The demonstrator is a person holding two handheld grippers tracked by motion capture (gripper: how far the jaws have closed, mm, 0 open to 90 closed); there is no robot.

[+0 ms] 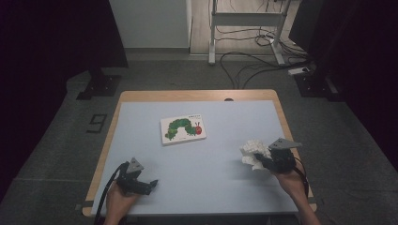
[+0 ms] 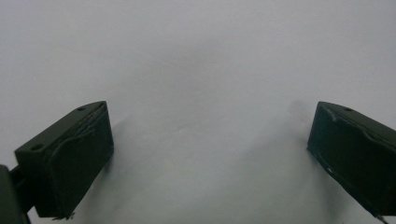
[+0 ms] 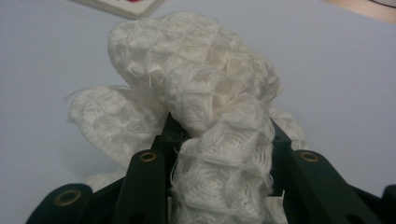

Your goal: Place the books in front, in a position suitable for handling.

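Risk came first for us: the table (image 1: 141,140), largest thing before us, was a smooth pale sheet, and a bunched white waffle cloth (image 1: 253,153) dragged across it could slide loose rather than spread. We judged that the right gripper (image 1: 264,161) pinched only one fold of the cloth, so the loose bulk, which billowed above and ahead of its jaws, might slip out or snag. In the right gripper view the cloth (image 3: 205,116) sat clamped between the two black jaws, nearly closed on it, and mounded up over them.

Ahead of that claw and toward the other hand lay a picture book (image 1: 183,129) with a green caterpillar on its cover, well apart from the cloth. A careless sweep could nudge it.

Our right hand (image 1: 293,183) came in from the near edge, wrist low, claw pointing forward and inward just above the table. Our left hand (image 1: 119,197) rested near the near edge, its left gripper (image 1: 149,185) angled inward. Its jaws stood wide apart, with bare table between them.
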